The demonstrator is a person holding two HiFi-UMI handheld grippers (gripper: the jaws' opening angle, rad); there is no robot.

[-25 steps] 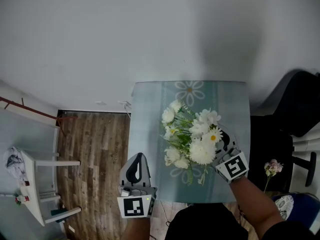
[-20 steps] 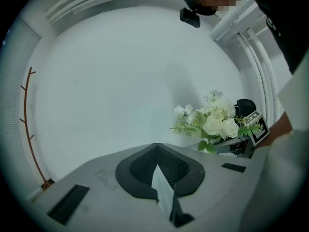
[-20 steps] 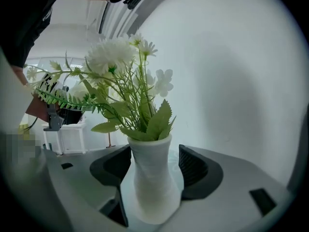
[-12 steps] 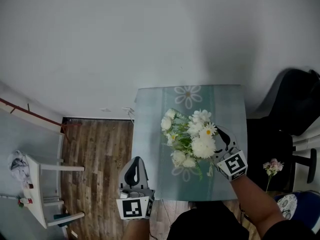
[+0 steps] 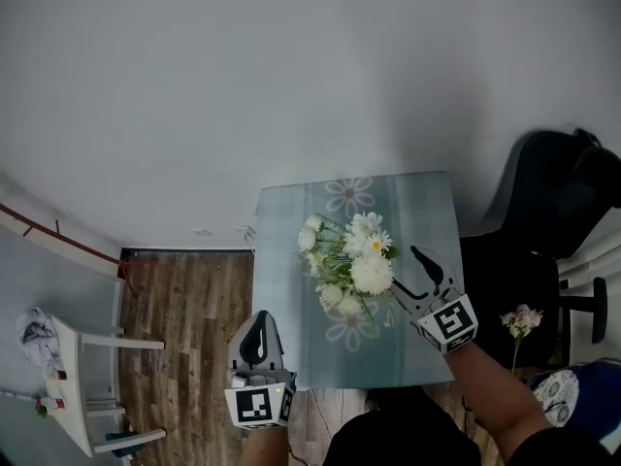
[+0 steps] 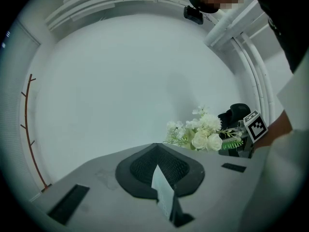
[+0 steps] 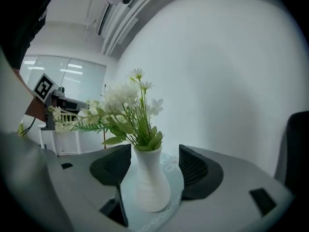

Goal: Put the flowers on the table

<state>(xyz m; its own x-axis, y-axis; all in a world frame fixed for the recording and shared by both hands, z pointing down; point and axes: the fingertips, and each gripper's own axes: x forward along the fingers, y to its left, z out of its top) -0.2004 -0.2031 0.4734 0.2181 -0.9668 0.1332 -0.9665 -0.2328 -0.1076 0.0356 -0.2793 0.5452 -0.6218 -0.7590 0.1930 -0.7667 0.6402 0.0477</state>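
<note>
Flowers [image 5: 351, 260] in a vase stand on the surface [image 5: 427, 202].
Left gripper [image 5: 258, 326] hangs by the surface's near left corner, clenched on nothing. The white vase [image 7: 148, 182] stands upright between the jaws of the right gripper [image 5: 404, 270], which are spread apart, released, with a gap beside it.

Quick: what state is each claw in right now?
Left claw: closed, empty.
Right claw: open; the white vase stands between its jaws, ungripped.

No readable text, numbers or brand names in any view, only black-and-white square coded markers [image 5: 258, 405], not legible as characters, on left gripper [image 5: 254, 326] and right gripper [image 5: 428, 266]
</note>
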